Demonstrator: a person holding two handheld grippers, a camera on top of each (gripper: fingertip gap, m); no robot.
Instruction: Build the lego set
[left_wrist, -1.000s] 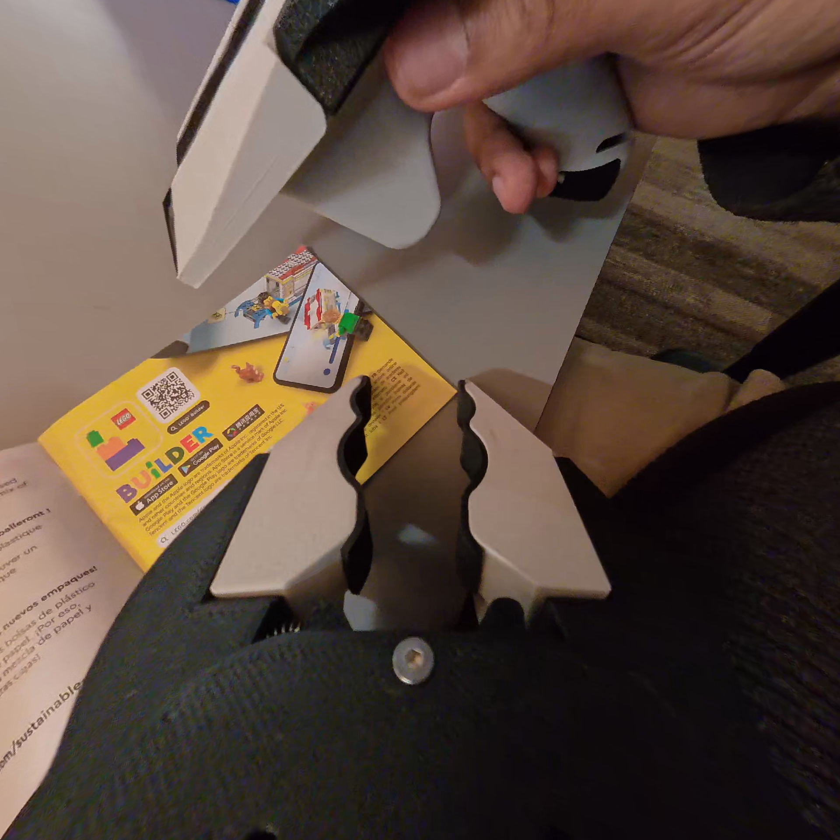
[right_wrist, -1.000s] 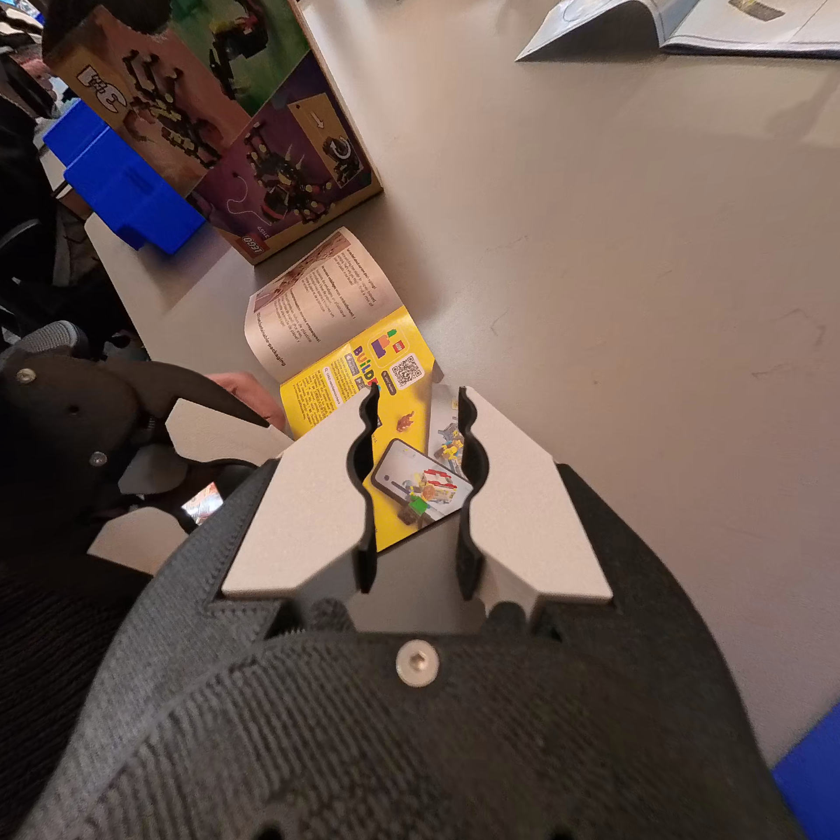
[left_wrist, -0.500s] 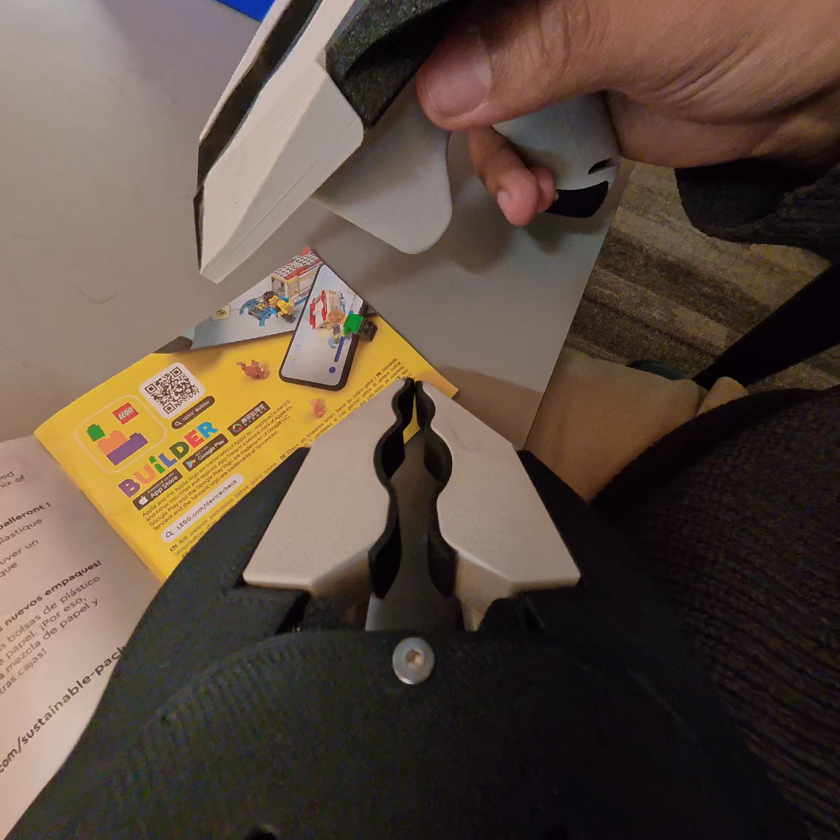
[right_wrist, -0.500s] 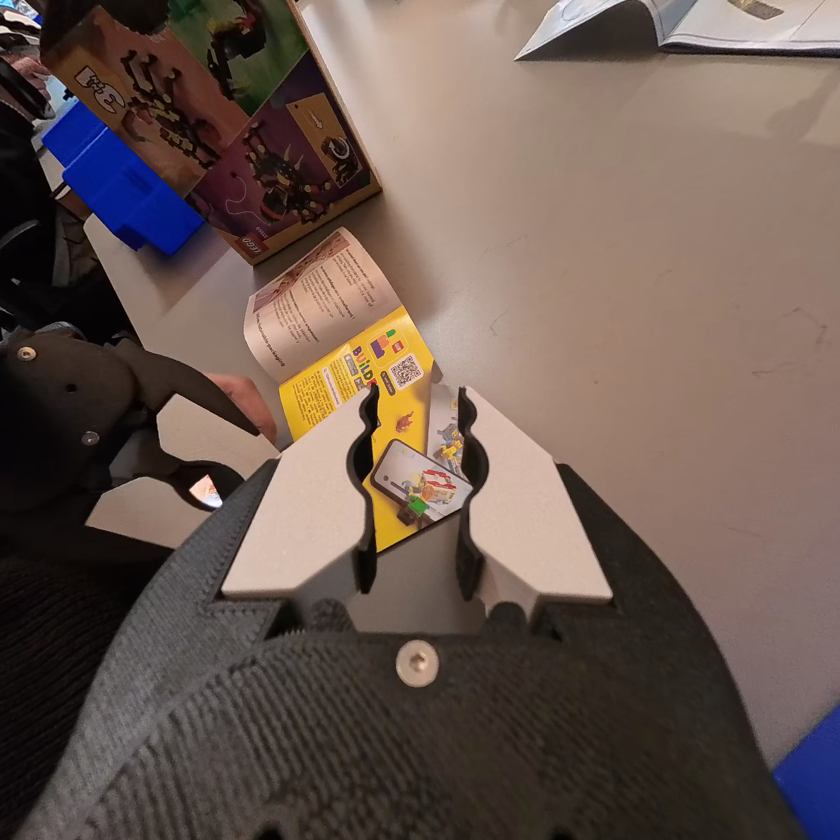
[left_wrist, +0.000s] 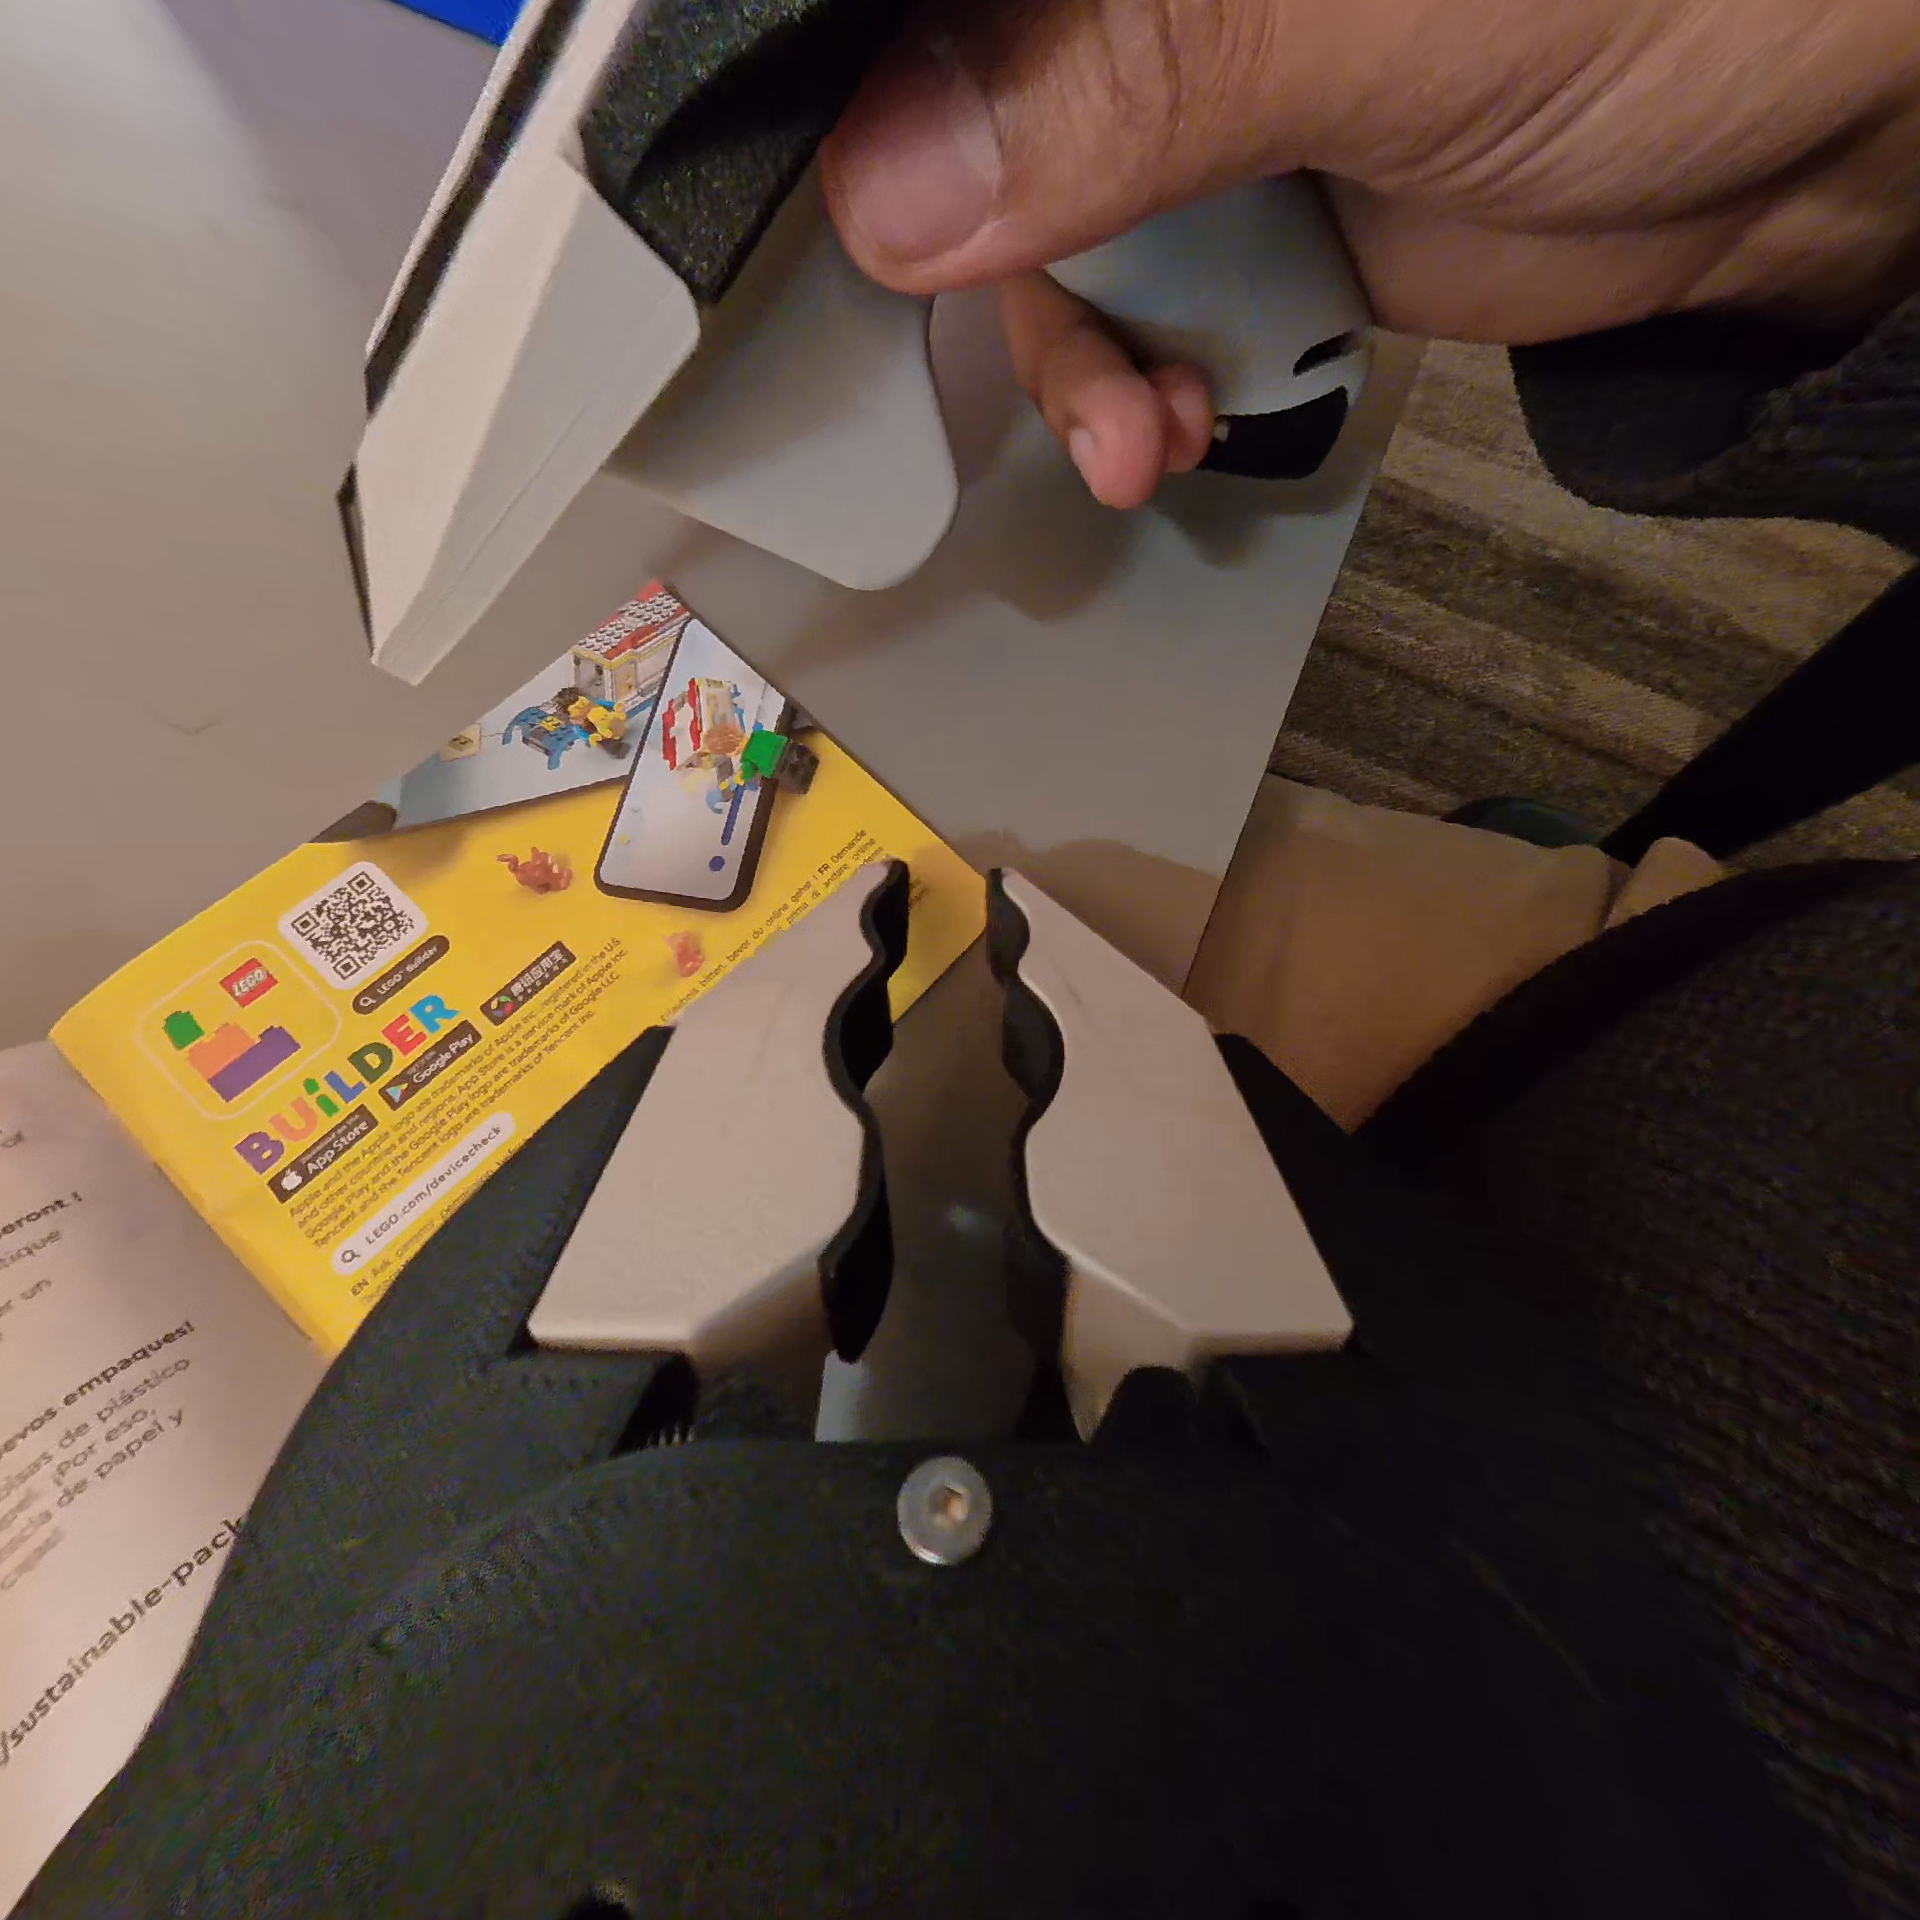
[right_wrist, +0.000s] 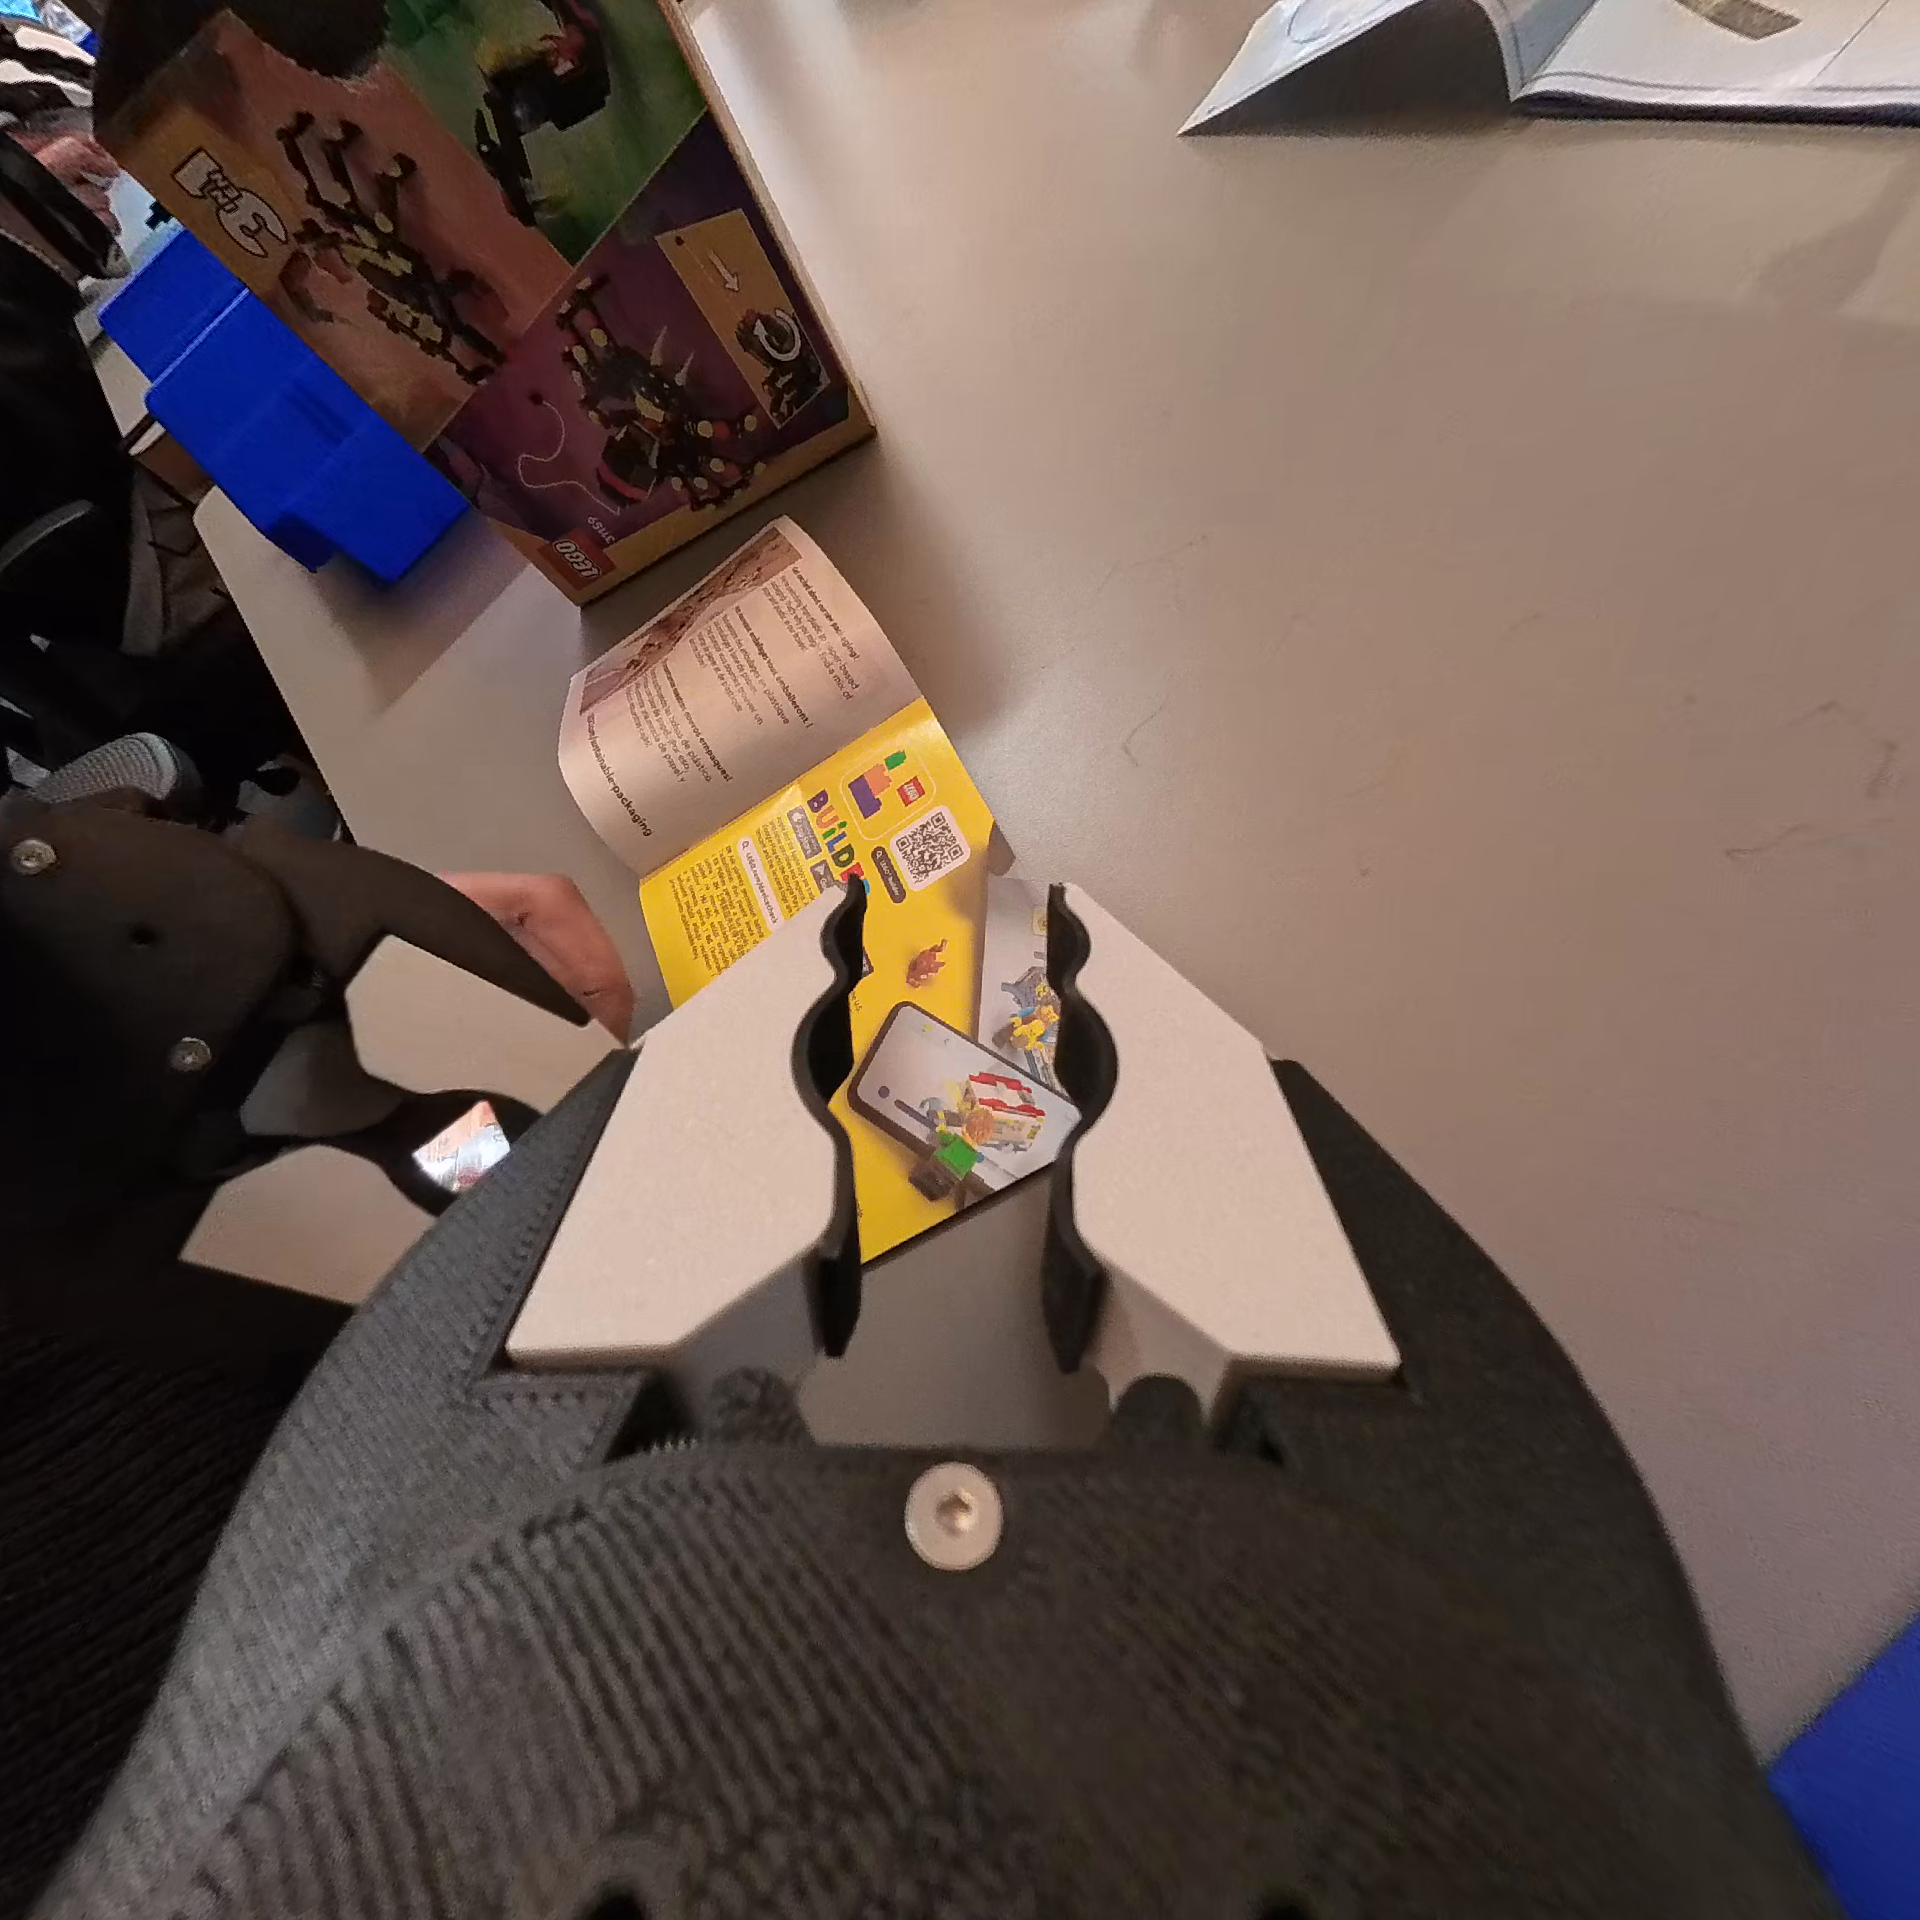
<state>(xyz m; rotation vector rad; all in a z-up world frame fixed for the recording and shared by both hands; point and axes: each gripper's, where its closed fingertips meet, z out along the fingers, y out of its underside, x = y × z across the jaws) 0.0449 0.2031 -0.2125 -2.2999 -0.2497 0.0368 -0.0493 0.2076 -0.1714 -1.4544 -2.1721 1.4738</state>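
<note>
An open instruction booklet with a yellow page lies flat on the grey table near its front edge. My left gripper hovers over the booklet's near corner, partly open and empty. My right gripper is open and empty, just above the yellow page with the phone picture. It also shows in the left wrist view, held by a hand above the booklet. The left gripper shows at the left of the right wrist view. No loose bricks are in view.
A Lego set box stands behind the booklet, with a blue bin to its left. A second open booklet lies at the far right. A blue object sits at the near right. Carpet floor lies beyond the table edge. The gap from one gripper's tips to the other's is roughly 10 centimetres.
My left gripper's jaws closed almost together half a second ago and have now reopened partway. The right gripper stayed open and shifted slightly over the booklet.
</note>
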